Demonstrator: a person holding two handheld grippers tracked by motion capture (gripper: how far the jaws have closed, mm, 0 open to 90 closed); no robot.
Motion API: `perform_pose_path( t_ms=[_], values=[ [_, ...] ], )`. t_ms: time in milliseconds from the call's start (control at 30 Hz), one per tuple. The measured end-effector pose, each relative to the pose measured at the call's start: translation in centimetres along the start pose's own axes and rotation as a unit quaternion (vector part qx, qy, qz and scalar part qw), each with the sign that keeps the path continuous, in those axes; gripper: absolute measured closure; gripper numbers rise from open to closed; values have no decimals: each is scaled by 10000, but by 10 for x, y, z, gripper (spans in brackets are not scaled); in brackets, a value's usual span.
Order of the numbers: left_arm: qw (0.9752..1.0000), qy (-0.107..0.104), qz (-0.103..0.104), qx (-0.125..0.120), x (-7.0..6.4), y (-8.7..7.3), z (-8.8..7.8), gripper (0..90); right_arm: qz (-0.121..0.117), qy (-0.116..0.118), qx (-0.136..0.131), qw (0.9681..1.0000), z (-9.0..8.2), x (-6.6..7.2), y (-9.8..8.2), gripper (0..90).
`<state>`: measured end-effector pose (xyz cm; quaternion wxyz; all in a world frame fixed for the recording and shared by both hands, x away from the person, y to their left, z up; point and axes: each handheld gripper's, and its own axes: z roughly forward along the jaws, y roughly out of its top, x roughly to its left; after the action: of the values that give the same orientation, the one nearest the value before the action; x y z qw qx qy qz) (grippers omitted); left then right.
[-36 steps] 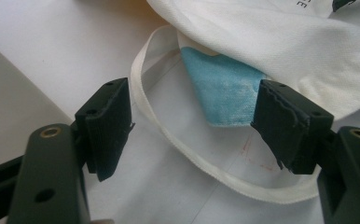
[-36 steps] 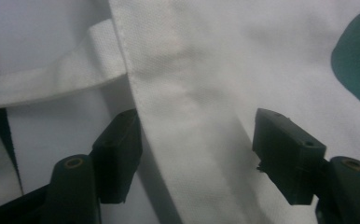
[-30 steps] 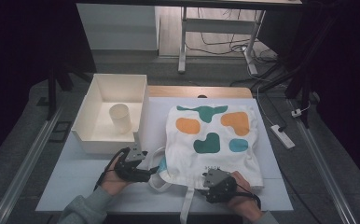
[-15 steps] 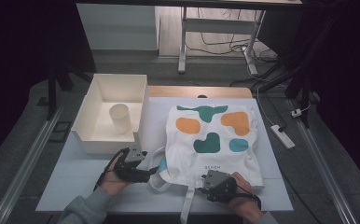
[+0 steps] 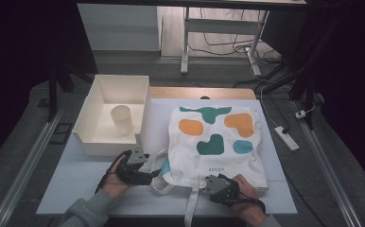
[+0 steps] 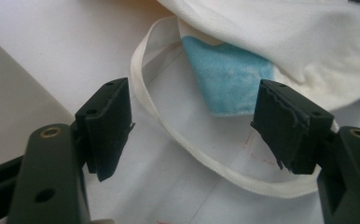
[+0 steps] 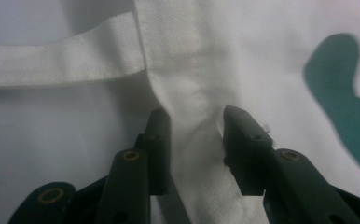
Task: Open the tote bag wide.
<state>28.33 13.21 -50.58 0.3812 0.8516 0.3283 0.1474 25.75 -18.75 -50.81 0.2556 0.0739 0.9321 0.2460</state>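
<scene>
1. Your tote bag (image 5: 216, 142) lies flat on the white surface (image 5: 76, 189), printed side up with teal, orange and blue blobs, its open hem toward you.
2. Your right gripper (image 5: 208, 184) sits at the near edge of the bag, just right of the strap (image 5: 191, 208) that runs off the front of the surface.
3. In the right gripper view, your right gripper (image 7: 197, 135) has the bag's hem fabric (image 7: 192, 116) bunched up between its two black jaws; the jaws have just been closing, and both pads touch the fold, so you are pinching the cloth.
4. The flat strap (image 7: 61, 63) runs off to the left in that view, beyond the jaw tips and not caught by them.
5. Your left gripper (image 5: 153, 175) lies to the left of the bag's near corner, pointing toward it, your hand (image 5: 114, 177) wrapped around its body.
6. In the left gripper view, your left gripper (image 6: 192, 126) stands wide, gripping nothing; the looped handle (image 6: 178, 144) curves across the gap below the jaws, and a blue patch (image 6: 229, 79) peeks from under the bag's folded edge.
7. The shallow cream box (image 5: 95, 137) stands behind your left hand, just beside the bag, with a paper cup (image 5: 123, 119) upright inside it.
</scene>
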Motion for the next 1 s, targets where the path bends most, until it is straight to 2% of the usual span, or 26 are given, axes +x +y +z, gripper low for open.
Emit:
perform_pose_path(
  t_ms=[100,133,233,400,567,733,767,867,1000],
  values=[
    [10000,-1,-7,-1,0,0,0,288,-17,-131,-67,9999,-2,-1,0,655],
    [10000,1,-5,-1,0,0,0,288,-38,-280,-197,9994,-5,-2,-1,684],
    [10000,0,-2,0,0,0,0,288,-76,-556,-349,9978,-11,-3,-1,752],
    [10000,-6,9,4,0,0,0,288,107,-739,-588,9955,-20,-10,-3,812],
    [10000,-10,4,7,0,0,0,288,284,-719,-791,9939,-25,-16,-3,827],
    [10000,1,8,19,-1,0,1,288,446,-743,-1045,9907,-34,-22,-1,833],
    [10000,-3,8,22,0,0,1,288,535,-755,-1150,9891,-39,-26,-1,835],
    [10000,-4,3,44,0,0,2,288,679,-742,-1289,9865,-43,-31,-1,838],
    [10000,-7,12,40,0,0,1,287,722,-730,-1373,9852,-46,-33,0,841]
  ],
)
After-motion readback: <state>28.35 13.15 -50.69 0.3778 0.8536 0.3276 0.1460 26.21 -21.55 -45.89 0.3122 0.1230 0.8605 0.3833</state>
